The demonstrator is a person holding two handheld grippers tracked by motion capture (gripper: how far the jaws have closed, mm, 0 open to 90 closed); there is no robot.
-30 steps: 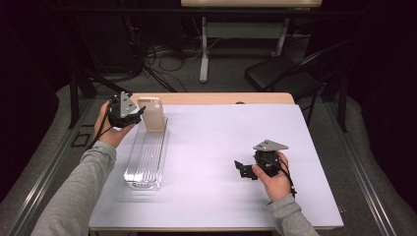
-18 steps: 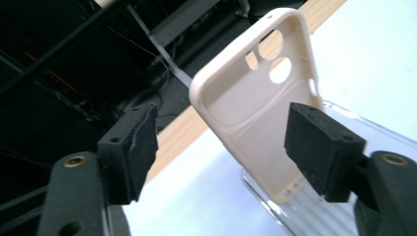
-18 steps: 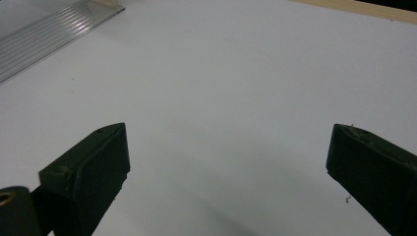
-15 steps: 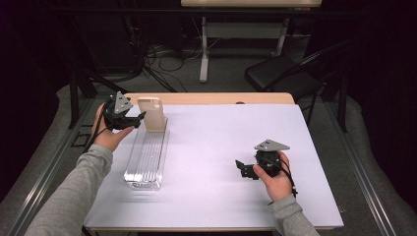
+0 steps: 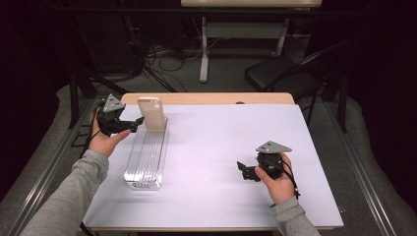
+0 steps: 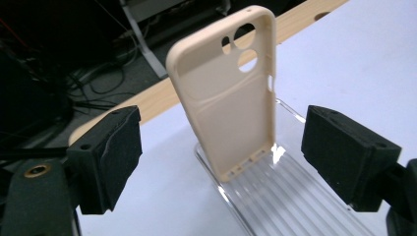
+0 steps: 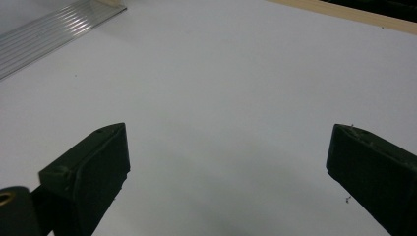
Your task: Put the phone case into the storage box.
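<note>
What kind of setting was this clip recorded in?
Probably a lab or workshop set up for recording: a white-topped table in a dark room, loose cables on the floor behind, a folding chair nearby.

Upright phone case on ribbed rack; elsewhere open table.

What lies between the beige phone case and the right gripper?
Bare white table in the high view, between the upright beige phone case and the right gripper.

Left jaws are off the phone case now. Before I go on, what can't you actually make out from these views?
- Whether the phone case sits in a groove of the clear ribbed rack: in the left gripper view its foot blurs into glare.
- Rack's near end: cut off by that view's bottom edge.
- Case's outer face: turned away from that camera; too small in the high view.
</note>
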